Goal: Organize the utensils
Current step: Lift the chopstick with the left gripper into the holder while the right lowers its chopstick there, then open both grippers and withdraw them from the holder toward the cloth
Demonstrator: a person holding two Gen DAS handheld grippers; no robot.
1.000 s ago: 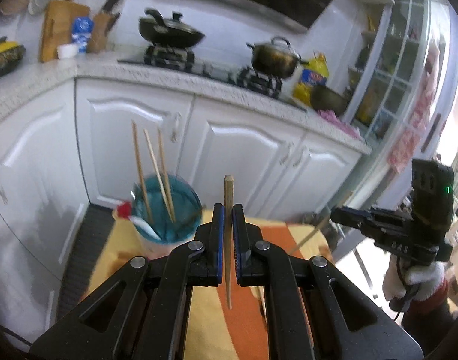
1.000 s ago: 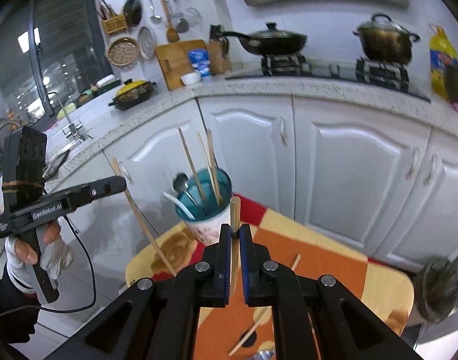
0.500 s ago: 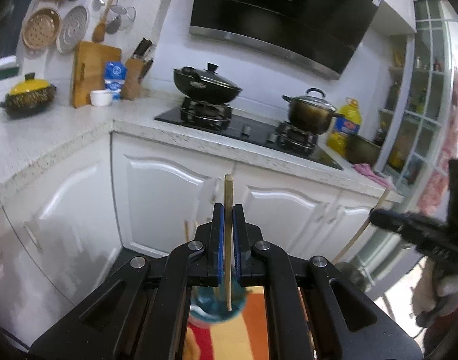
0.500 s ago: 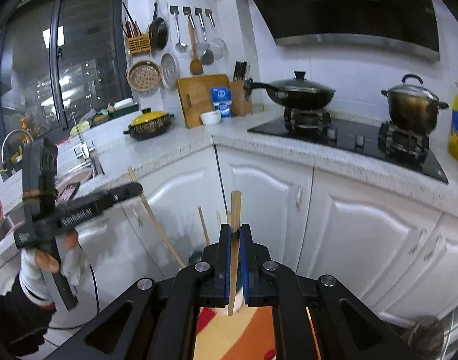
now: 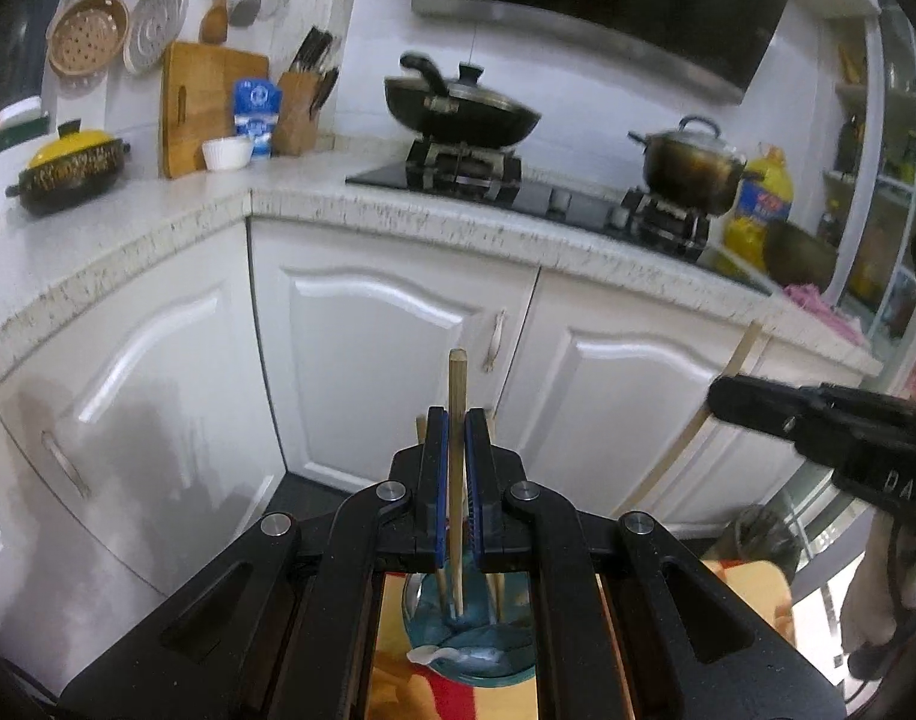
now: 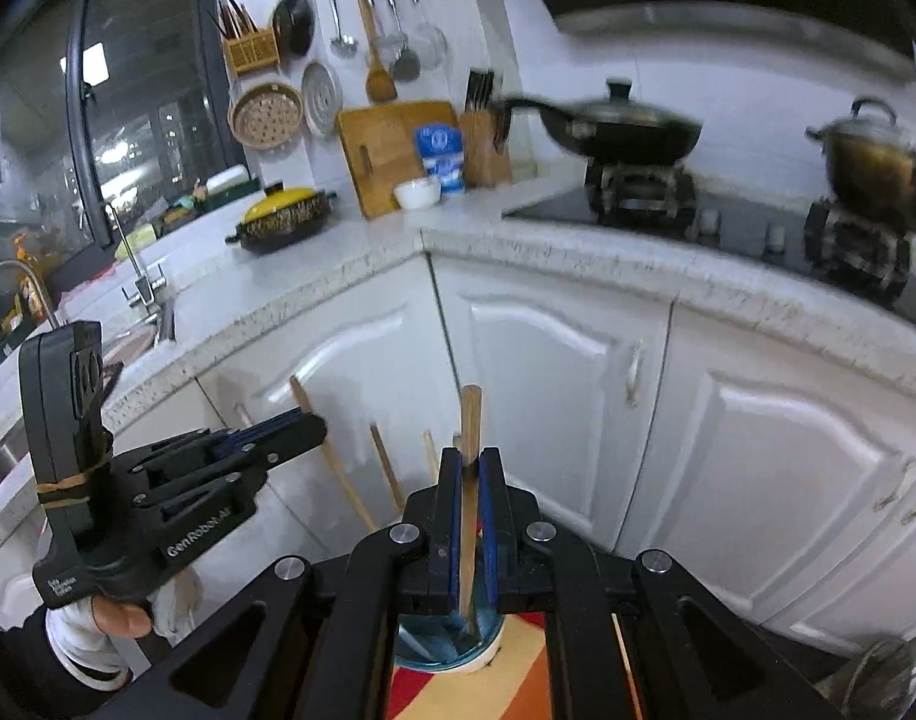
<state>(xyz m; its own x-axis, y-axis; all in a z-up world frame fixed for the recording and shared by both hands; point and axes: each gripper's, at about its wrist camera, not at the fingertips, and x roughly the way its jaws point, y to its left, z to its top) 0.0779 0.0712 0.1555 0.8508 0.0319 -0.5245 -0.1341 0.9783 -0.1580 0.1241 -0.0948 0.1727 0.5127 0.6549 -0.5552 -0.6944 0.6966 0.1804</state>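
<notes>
My left gripper (image 5: 456, 420) is shut on a wooden chopstick (image 5: 456, 378) held upright, its lower end over the blue utensil cup (image 5: 470, 648). The cup holds several chopsticks and a white spoon (image 5: 425, 654). My right gripper (image 6: 469, 459) is shut on another wooden chopstick (image 6: 471, 420), also upright over the same cup (image 6: 452, 645). The left gripper (image 6: 302, 429) shows in the right wrist view at lower left, the right gripper (image 5: 719, 399) in the left wrist view at right, each with its chopstick.
The cup stands on a small table with a yellow, orange and red cloth (image 5: 452, 699). White cabinets (image 5: 392, 348) and a speckled counter (image 5: 434, 213) stand close behind. A wok (image 5: 458, 108) and a pot (image 5: 692, 168) sit on the stove.
Both grippers have tilted up and moved over the cup with their chopsticks; the table dropped low in view and the cup now sits right under the fingers.
</notes>
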